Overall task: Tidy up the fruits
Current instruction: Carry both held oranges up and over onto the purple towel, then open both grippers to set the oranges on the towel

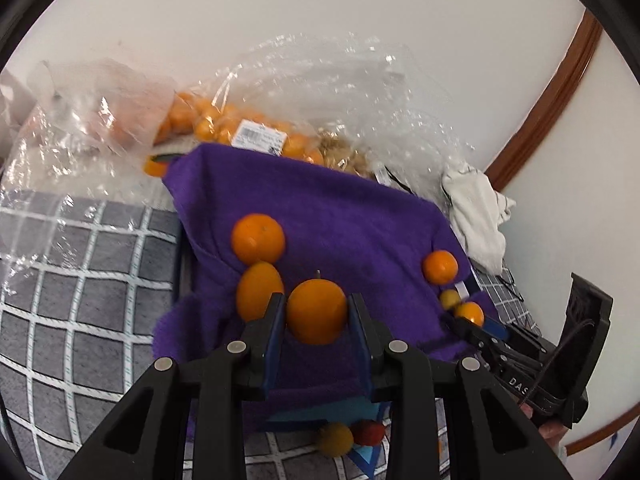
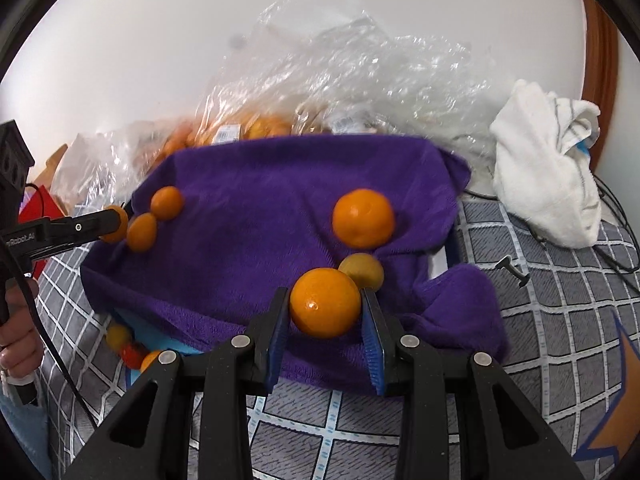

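My left gripper [image 1: 317,312] is shut on an orange [image 1: 316,311] over the purple towel [image 1: 320,208]. Two more oranges [image 1: 258,239] lie just left of it on the towel. My right gripper [image 2: 325,308] is shut on another orange [image 2: 324,308] at the towel's [image 2: 280,200] near edge. A yellowish fruit [image 2: 362,271] sits right behind it, and a larger orange [image 2: 363,218] lies beyond. In the left wrist view the right gripper [image 1: 476,322] shows at the right with its orange [image 1: 469,313]. In the right wrist view the left gripper [image 2: 108,226] shows at the left.
Clear plastic bags [image 1: 248,136] holding several oranges lie behind the towel against the white wall. A white cloth [image 2: 548,176] lies at the right. Small yellow and red fruits [image 1: 348,436] sit by the blue box edge. The grey checked cover [image 1: 80,280] surrounds everything.
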Demonstrator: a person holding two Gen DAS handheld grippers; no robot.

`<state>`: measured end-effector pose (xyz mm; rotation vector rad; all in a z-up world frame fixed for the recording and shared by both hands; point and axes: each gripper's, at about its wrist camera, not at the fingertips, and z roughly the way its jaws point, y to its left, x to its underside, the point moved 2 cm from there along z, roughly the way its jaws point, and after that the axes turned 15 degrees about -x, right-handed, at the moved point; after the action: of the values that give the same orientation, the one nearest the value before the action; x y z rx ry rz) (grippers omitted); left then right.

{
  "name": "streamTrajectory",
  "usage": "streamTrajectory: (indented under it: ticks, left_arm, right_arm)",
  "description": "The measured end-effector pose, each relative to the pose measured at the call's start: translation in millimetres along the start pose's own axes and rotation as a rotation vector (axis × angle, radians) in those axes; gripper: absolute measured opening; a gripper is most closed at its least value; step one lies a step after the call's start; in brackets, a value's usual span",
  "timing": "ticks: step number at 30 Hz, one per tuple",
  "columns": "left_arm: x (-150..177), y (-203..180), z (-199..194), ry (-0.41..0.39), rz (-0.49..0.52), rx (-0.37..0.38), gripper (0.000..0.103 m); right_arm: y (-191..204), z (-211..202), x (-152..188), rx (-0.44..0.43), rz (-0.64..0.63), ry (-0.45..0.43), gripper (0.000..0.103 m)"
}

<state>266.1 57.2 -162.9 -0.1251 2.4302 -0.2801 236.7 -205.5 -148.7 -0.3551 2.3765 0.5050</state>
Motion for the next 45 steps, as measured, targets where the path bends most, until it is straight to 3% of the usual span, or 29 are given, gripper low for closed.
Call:
streamTrajectory:
  ticks: [10,18,23,26,34,40,45]
  left_arm:
    - [10,-11,16,0.060,0.054,-0.066,0.030]
    - [15,-15,21,0.058,0.090,-0.109,0.030]
    - [17,-21,21,0.050,0.122,-0.152,0.030]
    - [16,-22,19,0.054,0.121,-0.147,0.037]
    - [7,-23,-16,-0.040,0.111,-0.116,0.037]
    - [18,-3,-54,-0.094,0.065,-0.170,0.037]
    - [37,23,-70,-0.082,0.031,-0.220,0.037]
  right_arm:
    - [1,1,-1,-0.009,0.007,0.001,0.035]
    - [5,-25,-5,0.022,0.004,-0.082,0.051]
    - [11,-46,-7,0.068,0.015,-0.131,0.052]
    - [16,-54,-4,0.059,0.042,-0.119,0.055]
    - [34,-76,14,0.084,0.072,-0.114,0.055]
    - [59,-82,27,0.051,0.057,-0.100,0.055]
    - [87,-65,46,-0.007,0.013,-0.060,0.055]
